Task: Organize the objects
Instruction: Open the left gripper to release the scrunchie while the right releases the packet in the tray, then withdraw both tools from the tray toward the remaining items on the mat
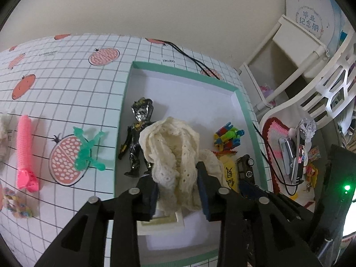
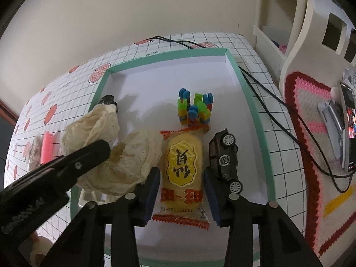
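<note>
Left gripper [image 1: 178, 191] pinching a cream crocheted lace cloth [image 1: 175, 155], lifting it above the shallow white tray with mint-green rim [image 1: 242, 102]; cloth bunching and draping between the blue-padded fingers [image 1: 203, 191]. Also showing in the right wrist view as a black arm [image 2: 66, 166] reaching in from the left, cloth [image 2: 124, 162] hanging over the tray's left side.

Right gripper [image 2: 181, 191] straddling a yellow snack packet with red printed ends [image 2: 182, 166] lying flat on the tray floor [image 2: 155, 84]; fingers spread on either side, whether touching the packet impossible to tell.

Lying in the tray: a black and silver action figure [image 1: 138, 138] at the left, partly hidden under the cloth; a multicoloured plastic block toy [image 2: 194, 109] just beyond the packet; a dark toy car with white wheels [image 2: 224, 158] on its side just right of the packet.

Resting outside the tray on the grid-patterned strawberry-print tablecloth [image 1: 66, 84]: a pink ribbed tube toy [image 1: 25, 153] and a translucent green figure [image 1: 87, 149], well apart from the grippers.
</note>
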